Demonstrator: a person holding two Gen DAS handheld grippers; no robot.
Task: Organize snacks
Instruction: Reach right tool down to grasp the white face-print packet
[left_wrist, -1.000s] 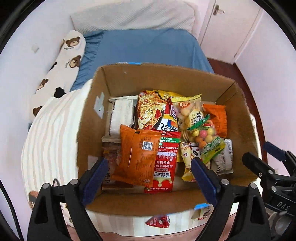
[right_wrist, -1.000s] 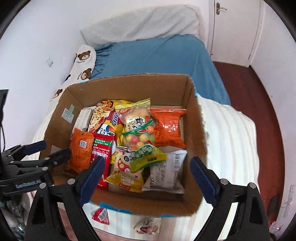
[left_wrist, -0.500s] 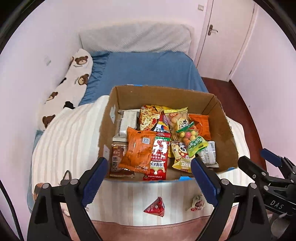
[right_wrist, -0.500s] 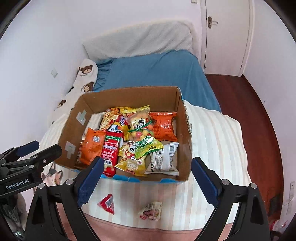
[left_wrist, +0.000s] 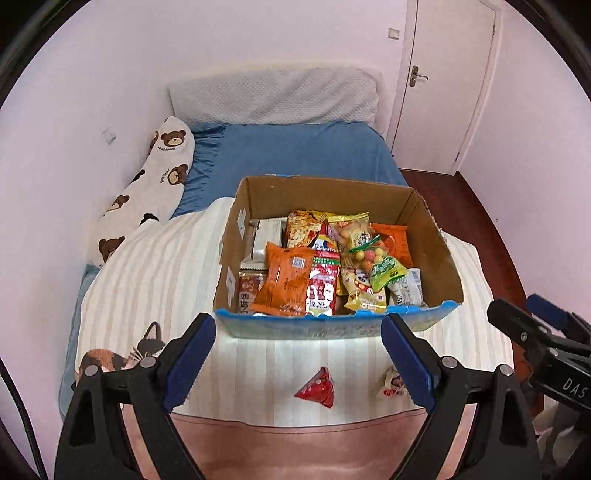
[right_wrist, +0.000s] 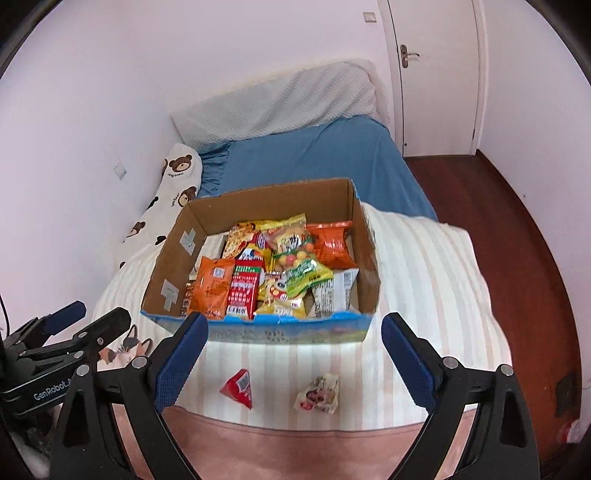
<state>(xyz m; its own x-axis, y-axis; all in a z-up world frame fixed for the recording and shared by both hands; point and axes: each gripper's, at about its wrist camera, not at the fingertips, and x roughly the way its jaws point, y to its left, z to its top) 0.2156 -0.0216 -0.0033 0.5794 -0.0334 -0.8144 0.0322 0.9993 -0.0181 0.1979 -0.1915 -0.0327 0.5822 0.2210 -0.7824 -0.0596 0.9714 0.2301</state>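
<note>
An open cardboard box (left_wrist: 439, 240) (right_wrist: 364, 254) sits on the striped blanket, filled with several snack packets, among them an orange packet (left_wrist: 286, 282) (right_wrist: 212, 286) and a red packet (left_wrist: 323, 286) (right_wrist: 243, 291). Two loose snacks lie on the blanket in front of the box: a small red triangular packet (left_wrist: 317, 386) (right_wrist: 238, 387) and a pale wrapped snack (left_wrist: 391, 384) (right_wrist: 319, 395). My left gripper (left_wrist: 299, 363) is open and empty, held back from the box. My right gripper (right_wrist: 291, 362) is open and empty too, beside it.
The striped blanket (left_wrist: 155, 273) (right_wrist: 432, 280) covers the near end of a bed with a blue sheet (left_wrist: 295, 151). A bear-print pillow (left_wrist: 147, 188) lies along the left wall. A white door (right_wrist: 436, 74) and dark wood floor (right_wrist: 517, 221) are at the right.
Both grippers have pulled back and up from over the box. The box now looks smaller and the two loose snacks in front of it have come fully into view.
</note>
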